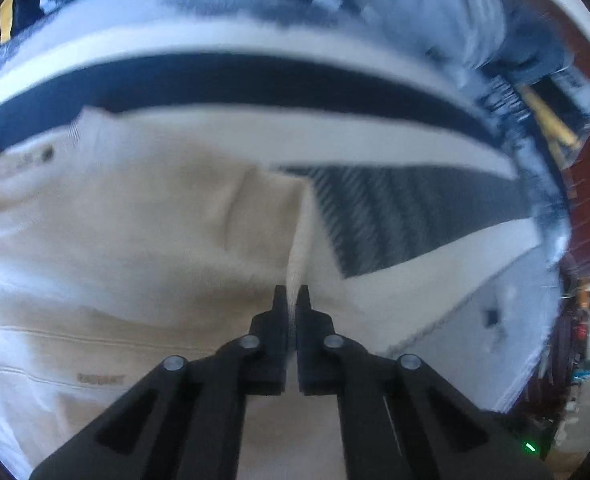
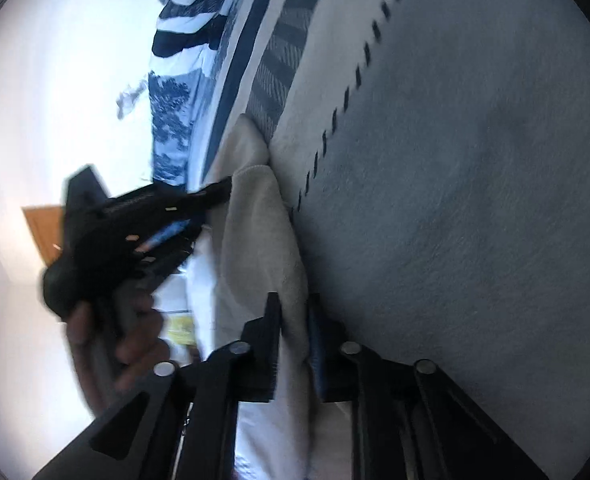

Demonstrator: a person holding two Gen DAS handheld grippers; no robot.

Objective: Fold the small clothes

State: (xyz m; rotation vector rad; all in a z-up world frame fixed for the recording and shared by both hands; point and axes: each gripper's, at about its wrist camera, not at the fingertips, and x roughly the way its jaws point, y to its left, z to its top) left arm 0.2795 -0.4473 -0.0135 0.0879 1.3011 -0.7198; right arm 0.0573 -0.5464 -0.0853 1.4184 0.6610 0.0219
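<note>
Both fisheye views are strongly curved toward the rim, with a black vignette at the corners. Lighting is cool daylight. In the right wrist view, the white wall (image 2: 55,80) left of the left tool (image 2: 219,190) is overexposed to glare; the left tool and the hand (image 2: 115,332) below it are motion-blurred silhouettes. In the left wrist view, the striped bedding (image 1: 255,80) above the cream garment (image 1: 135,240) is smeared by motion blur. The garment is evenly lit, with soft shadows in its folds.
</note>
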